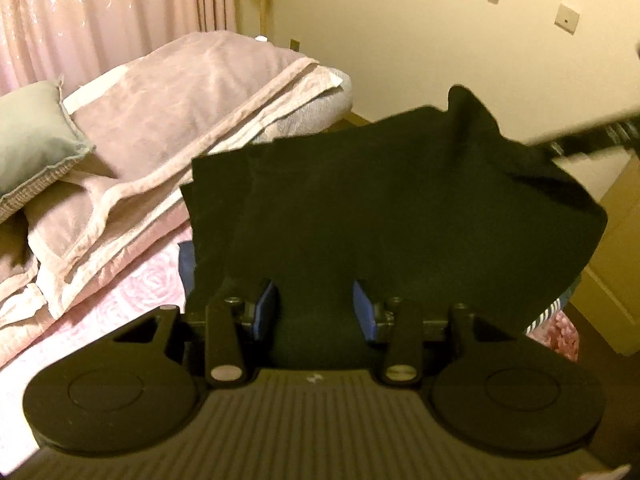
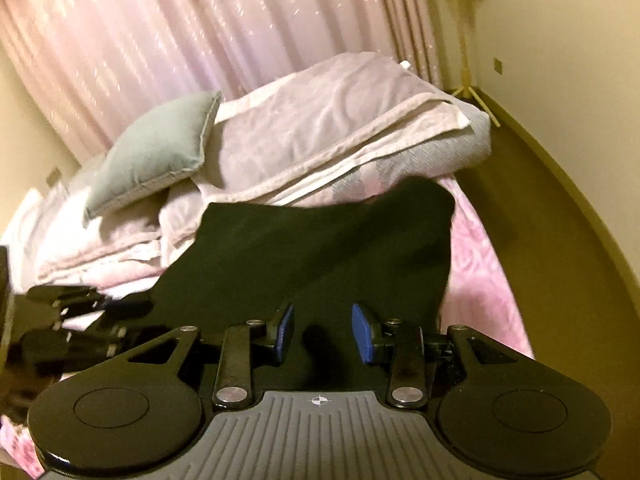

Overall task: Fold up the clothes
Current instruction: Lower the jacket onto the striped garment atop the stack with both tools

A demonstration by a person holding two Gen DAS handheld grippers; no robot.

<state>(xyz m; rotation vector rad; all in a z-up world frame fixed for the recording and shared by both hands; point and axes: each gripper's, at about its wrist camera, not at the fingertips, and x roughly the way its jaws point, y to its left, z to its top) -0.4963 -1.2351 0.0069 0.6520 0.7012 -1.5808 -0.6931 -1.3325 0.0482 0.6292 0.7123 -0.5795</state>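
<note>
A black garment (image 1: 380,208) hangs spread in the air above the bed, stretched between my two grippers. My left gripper (image 1: 316,308) is shut on a bunched edge of it, with cloth filling the gap between the blue pads (image 1: 266,308). In the right wrist view the same black garment (image 2: 300,260) runs forward from my right gripper (image 2: 322,328), which is shut on another part of its edge. The left gripper (image 2: 80,320) shows at the lower left of that view. The right gripper (image 1: 592,136) is a blurred streak at the upper right of the left wrist view.
Under the garment lies a bed with a pink floral sheet (image 2: 480,272). A stack of folded pink blankets (image 2: 320,132) and a grey-green cushion (image 2: 156,152) sit at its far side, with pink curtains (image 2: 200,40) behind. Brown floor (image 2: 540,220) runs along the right, and a tan box (image 1: 616,260) stands there.
</note>
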